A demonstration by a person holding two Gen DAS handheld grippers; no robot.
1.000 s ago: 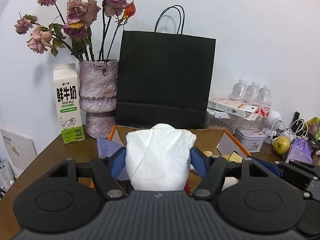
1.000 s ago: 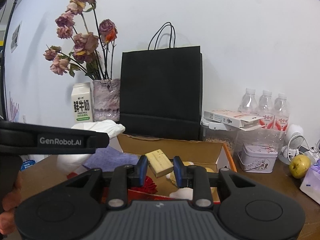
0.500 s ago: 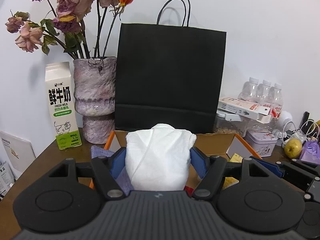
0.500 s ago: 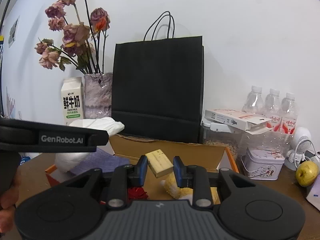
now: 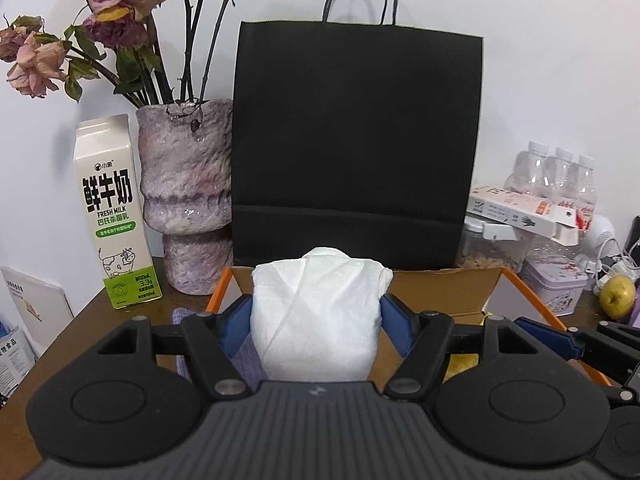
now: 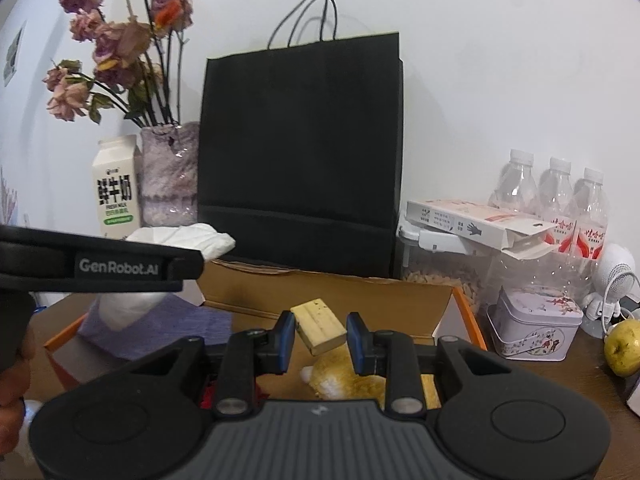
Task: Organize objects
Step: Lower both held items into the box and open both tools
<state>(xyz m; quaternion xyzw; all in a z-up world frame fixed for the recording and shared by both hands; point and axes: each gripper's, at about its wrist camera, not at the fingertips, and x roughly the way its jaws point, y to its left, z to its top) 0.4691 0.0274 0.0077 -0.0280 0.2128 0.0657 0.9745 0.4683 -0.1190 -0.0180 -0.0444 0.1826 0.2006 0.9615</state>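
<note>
My left gripper [image 5: 318,309] is shut on a white folded soft bundle [image 5: 316,328], holding it above the near-left part of an open cardboard box [image 5: 444,290] with orange edges. In the right wrist view, my right gripper [image 6: 320,325] is shut on a tan rectangular block [image 6: 320,326], tilted, over the box's middle. A tall black paper bag [image 5: 356,140] stands upright just behind the box. The white bundle [image 6: 188,238] and the left tool's black housing [image 6: 100,266] show at the left of the right wrist view.
Inside the box lie a purple cloth [image 6: 160,328], a yellow plush toy [image 6: 344,376] and something red [image 6: 208,394]. Left of the bag stand a vase [image 5: 186,200] of dried roses and a milk carton [image 5: 116,216]. On the right are bottles [image 6: 556,196], a tin [image 6: 536,328] and a yellow fruit [image 6: 624,348].
Both grippers have moved forward toward the black bag, which looks larger now. The white bundle and the tan block stay gripped as before.
</note>
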